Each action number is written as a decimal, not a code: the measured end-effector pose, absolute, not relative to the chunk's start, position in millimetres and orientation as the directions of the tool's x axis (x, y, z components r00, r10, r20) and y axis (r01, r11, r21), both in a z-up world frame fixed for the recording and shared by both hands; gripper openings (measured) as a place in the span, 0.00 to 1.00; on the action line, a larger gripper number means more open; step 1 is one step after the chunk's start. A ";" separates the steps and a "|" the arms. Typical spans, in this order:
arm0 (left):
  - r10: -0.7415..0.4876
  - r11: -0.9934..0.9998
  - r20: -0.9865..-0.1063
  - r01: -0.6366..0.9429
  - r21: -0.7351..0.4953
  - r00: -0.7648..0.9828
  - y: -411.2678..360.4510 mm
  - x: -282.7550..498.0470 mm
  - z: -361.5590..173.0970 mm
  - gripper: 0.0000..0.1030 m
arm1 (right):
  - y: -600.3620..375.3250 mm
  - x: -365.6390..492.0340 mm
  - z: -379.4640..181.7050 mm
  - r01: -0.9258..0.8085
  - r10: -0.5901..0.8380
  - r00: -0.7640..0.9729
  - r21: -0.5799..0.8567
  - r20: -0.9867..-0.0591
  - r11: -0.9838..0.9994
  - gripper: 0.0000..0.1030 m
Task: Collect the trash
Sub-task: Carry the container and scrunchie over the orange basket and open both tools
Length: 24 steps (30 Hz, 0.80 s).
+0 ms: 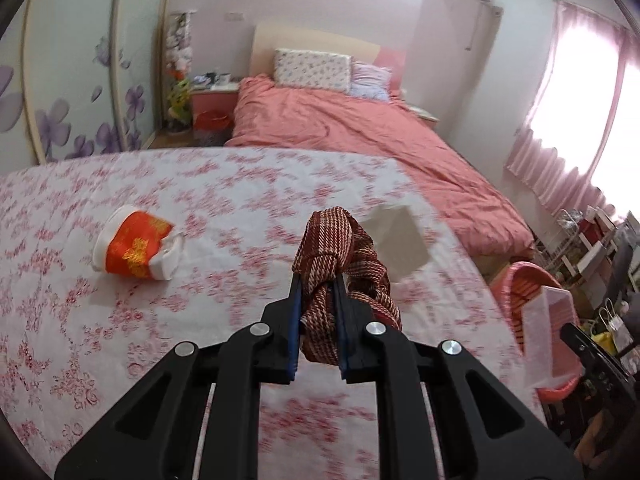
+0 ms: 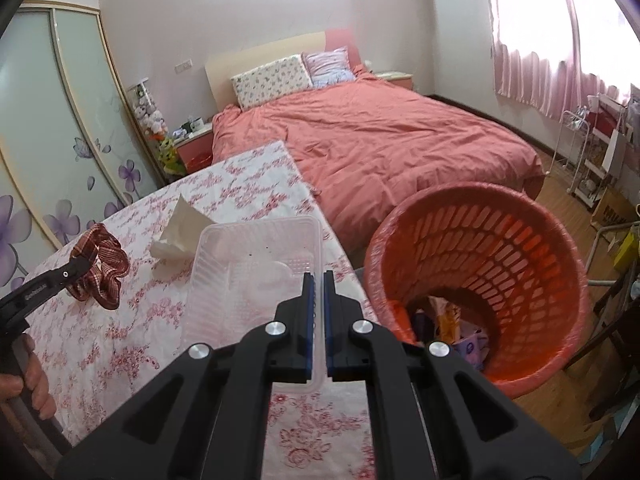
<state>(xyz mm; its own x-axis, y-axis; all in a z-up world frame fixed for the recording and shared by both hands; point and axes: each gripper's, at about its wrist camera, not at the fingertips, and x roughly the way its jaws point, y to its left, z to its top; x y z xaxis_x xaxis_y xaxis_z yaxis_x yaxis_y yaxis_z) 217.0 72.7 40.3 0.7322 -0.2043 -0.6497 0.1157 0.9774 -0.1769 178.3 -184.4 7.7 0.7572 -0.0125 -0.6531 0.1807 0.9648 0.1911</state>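
Note:
My left gripper (image 1: 318, 280) is shut on a red plaid scrunchie (image 1: 336, 248), which hangs above the floral tablecloth (image 1: 120, 340). A crushed orange and white paper cup (image 1: 134, 244) lies on its side to the left of it. A crumpled white tissue (image 1: 396, 240) lies just beyond the scrunchie. In the right wrist view my right gripper (image 2: 318, 276) is shut on the rim of a clear plastic tray (image 2: 256, 264), held over the table's right edge. Beside it a red slotted basket (image 2: 480, 248) stands on the floor with wrappers inside. The left gripper (image 2: 80, 266) with the scrunchie (image 2: 104, 276) shows at the left, near the tissue (image 2: 180, 232).
A bed with a pink cover (image 2: 380, 136) lies beyond the table. A wardrobe with purple flowers (image 1: 80, 92) lines the left wall. Shelving and bags (image 2: 600, 160) crowd the right side under the pink curtains. A person's hand (image 2: 34, 380) grips the left tool's handle.

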 end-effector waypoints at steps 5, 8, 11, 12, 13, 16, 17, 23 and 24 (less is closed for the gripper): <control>-0.258 0.966 -0.625 0.196 -0.167 0.737 38.8 204.6 52.8 0.14 | -202.6 167.0 17.0 0.225 -0.063 0.778 0.184 -0.626 0.957 0.05; -0.292 0.956 -0.607 0.250 -0.155 0.739 14.7 197.0 56.8 0.14 | -216.3 160.1 21.5 0.260 -0.105 0.787 0.172 -0.608 0.950 0.05; -0.334 0.940 -0.599 0.302 -0.158 0.728 -9.2 193.3 57.5 0.14 | -232.1 153.0 23.9 0.301 -0.151 0.792 0.163 -0.591 0.940 0.05; -0.352 0.933 -0.598 0.321 -0.162 0.720 -18.4 192.5 57.2 0.14 | -239.3 149.8 25.0 0.321 -0.173 0.793 0.160 -0.584 0.934 0.05; -0.364 0.928 -0.597 0.334 -0.165 0.715 -24.6 191.7 56.7 0.14 | -243.1 148.7 25.1 0.332 -0.186 0.793 0.157 -0.580 0.930 0.05; -0.405 0.909 -0.598 0.378 -0.178 0.692 -47.7 192.3 53.4 0.14 | -263.0 140.8 28.0 0.393 -0.257 0.790 0.138 -0.557 0.909 0.05; -0.420 0.901 -0.599 0.394 -0.184 0.681 -55.9 193.0 51.7 0.14 | -268.5 139.1 28.2 0.407 -0.272 0.788 0.135 -0.552 0.903 0.05; -0.491 0.856 -0.608 0.476 -0.203 0.624 -103.5 192.8 41.4 0.14 | -307.8 128.9 25.9 0.497 -0.365 0.766 0.127 -0.530 0.858 0.05; -0.497 0.851 -0.610 0.484 -0.203 0.618 -108.9 192.8 39.6 0.14 | -314.0 128.0 24.9 0.507 -0.374 0.762 0.129 -0.528 0.852 0.05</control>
<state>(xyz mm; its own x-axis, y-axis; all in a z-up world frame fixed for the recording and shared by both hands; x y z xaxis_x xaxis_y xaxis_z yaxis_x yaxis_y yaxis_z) 192.8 -108.9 39.6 0.6179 -0.4967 -0.6095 0.4838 0.8513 -0.2032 128.0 -314.0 24.9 0.7624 -0.3740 -0.5281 0.5074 0.8520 0.1291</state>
